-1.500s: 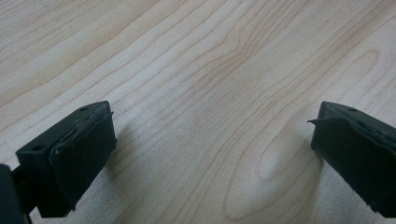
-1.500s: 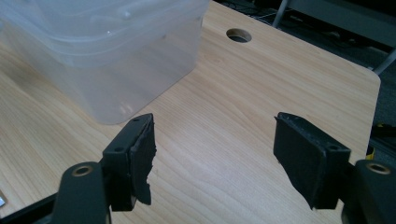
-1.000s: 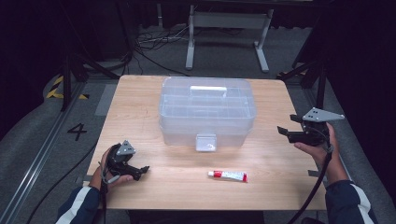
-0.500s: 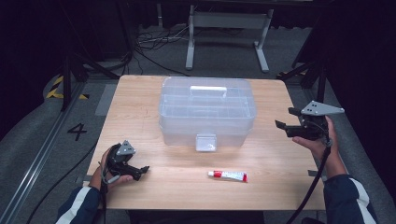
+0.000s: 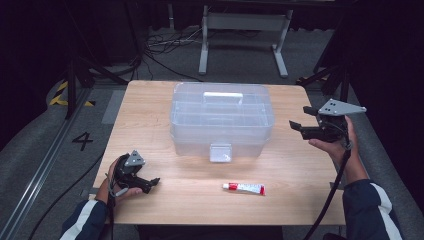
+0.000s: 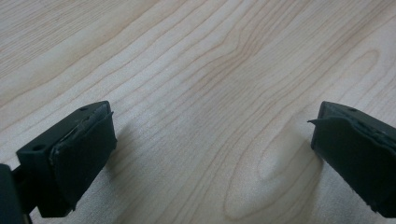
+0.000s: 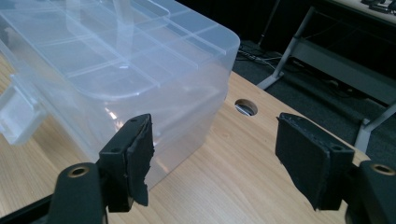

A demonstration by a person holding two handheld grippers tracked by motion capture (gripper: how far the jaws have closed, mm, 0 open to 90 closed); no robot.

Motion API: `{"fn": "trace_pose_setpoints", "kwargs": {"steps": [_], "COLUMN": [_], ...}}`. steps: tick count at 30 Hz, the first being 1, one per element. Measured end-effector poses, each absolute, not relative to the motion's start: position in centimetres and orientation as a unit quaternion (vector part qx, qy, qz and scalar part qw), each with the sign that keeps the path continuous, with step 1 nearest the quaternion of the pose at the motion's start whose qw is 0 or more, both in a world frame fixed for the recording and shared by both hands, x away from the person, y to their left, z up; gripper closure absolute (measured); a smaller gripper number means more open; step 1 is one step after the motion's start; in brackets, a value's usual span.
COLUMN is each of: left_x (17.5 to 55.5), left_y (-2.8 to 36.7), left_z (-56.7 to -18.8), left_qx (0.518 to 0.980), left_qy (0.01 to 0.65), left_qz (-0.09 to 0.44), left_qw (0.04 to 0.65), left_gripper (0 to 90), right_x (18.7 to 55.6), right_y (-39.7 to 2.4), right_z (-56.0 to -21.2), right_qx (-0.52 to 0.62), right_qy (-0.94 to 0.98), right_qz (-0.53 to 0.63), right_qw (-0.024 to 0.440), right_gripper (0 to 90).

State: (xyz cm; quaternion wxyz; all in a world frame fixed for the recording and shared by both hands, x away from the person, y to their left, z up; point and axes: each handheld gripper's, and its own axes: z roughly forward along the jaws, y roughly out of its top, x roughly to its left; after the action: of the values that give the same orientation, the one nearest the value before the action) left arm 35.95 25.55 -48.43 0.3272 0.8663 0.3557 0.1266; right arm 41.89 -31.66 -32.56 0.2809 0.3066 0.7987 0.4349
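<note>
A clear plastic box with a closed lid, a white handle and a front latch stands at the middle of the wooden table. A small white and red tube lies in front of it. My left gripper rests on the table at the front left, open, with bare wood between its jaws. My right gripper is held in the air to the right of the box, pointing at it and open with nothing between its pads. The right gripper view puts the box just beyond the jaws.
A round cable hole is cut in the tabletop beside the box's corner. Beyond the table's far edge stand a metal frame and loose cables on the dark floor. The table's right edge lies under my right forearm.
My right gripper has risen and come in slightly toward the box. The left gripper, the box and the tube have stayed where they were.
</note>
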Motion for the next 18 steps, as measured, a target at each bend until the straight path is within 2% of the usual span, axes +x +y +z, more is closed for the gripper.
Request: {"fn": "trace_pose_setpoints", "kwargs": {"steps": [18], "left_x": [35.9], "left_y": [25.5], "left_z": [-48.4], "left_qx": [0.866], "left_qy": [0.355], "left_qz": [0.128], "left_qw": [0.327], "left_gripper": [0.5], "right_x": [43.7], "right_y": [-26.2], "right_z": [-30.5], "right_qx": [0.265], "right_qy": [0.808], "right_qz": [0.458], "right_qw": [0.259], "right_gripper": [32.4]}}
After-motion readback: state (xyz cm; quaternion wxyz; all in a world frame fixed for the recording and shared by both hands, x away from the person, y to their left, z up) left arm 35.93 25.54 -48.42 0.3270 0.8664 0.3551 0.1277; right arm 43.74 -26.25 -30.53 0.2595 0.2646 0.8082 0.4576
